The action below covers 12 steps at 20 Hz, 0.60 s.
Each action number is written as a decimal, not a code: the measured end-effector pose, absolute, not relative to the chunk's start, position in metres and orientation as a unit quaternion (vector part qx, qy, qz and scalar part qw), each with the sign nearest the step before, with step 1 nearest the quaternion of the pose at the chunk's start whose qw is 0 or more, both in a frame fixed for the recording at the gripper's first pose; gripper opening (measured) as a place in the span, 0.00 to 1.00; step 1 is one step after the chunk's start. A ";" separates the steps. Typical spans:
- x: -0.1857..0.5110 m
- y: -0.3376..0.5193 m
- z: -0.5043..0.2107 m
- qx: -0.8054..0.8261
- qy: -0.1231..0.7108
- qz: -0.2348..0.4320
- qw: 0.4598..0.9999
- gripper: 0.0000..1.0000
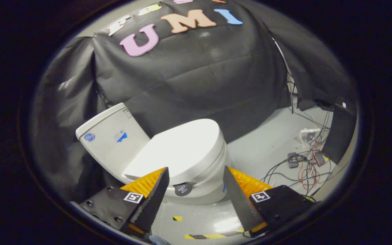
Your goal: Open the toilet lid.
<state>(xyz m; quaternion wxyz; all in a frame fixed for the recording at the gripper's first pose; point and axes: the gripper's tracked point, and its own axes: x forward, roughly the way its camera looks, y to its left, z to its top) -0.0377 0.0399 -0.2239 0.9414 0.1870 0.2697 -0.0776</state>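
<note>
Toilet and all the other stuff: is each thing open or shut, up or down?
toilet lid: down, shut over the seat.
toilet tank: upright behind the lid, its cover on.
gripper: open, fingers spread apart, holding nothing; the lid's side edge lies just beyond them.
cables: loose and tangled on the floor, beside the toilet.

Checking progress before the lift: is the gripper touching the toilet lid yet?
Apart. In the gripper view the open gripper has nothing pressed between its fingers; the closed lid lies beyond them.
</note>
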 end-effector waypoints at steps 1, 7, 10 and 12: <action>-0.035 0.041 -0.231 0.200 0.279 -0.083 0.936 0.99; -0.037 0.058 -0.291 0.316 0.358 -0.119 0.870 0.99; -0.026 0.077 -0.297 0.381 0.366 -0.101 0.843 0.99; -0.024 0.093 -0.306 0.416 0.376 -0.094 0.823 0.96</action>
